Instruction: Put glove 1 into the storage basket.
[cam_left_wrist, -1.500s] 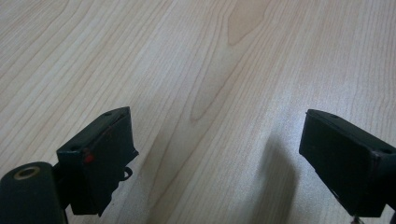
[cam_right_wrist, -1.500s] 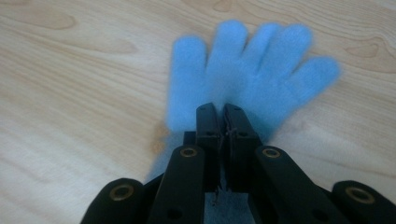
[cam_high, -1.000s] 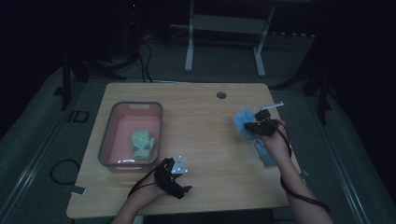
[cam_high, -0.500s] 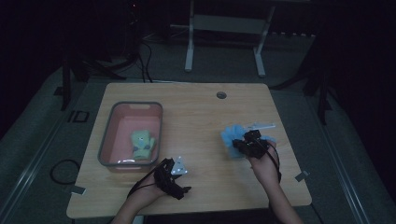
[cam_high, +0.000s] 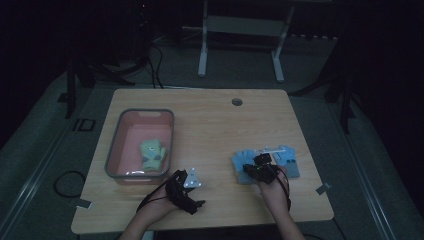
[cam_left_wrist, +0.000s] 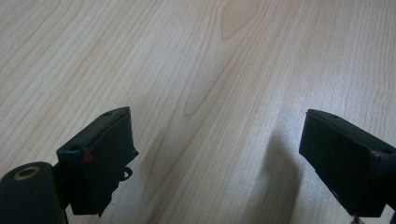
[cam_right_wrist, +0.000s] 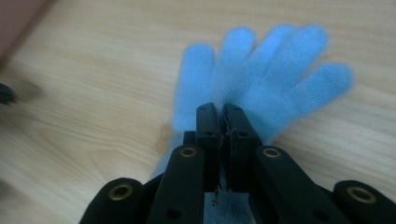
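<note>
With 1 green glove (cam_high: 152, 154) already in the pink bin (cam_high: 116, 150), the right gripper (cam_high: 256, 167) pinches the blue glove (cam_right_wrist: 261, 79) on the bench (cam_high: 210, 125) right of that bin, while the left gripper (cam_high: 187, 192) fingers (cam_left_wrist: 100, 154) stand open, empty.

A grey-rimmed pink bin (cam_high: 113, 150) stands on the left part of the wooden table (cam_high: 210, 125), holding a green glove (cam_high: 152, 153) near its front right corner. A round hole (cam_high: 237, 102) sits in the tabletop near the far edge. On the floor beyond the table stands a white frame (cam_high: 240, 30), with black cables (cam_high: 150, 70) to its left.
</note>
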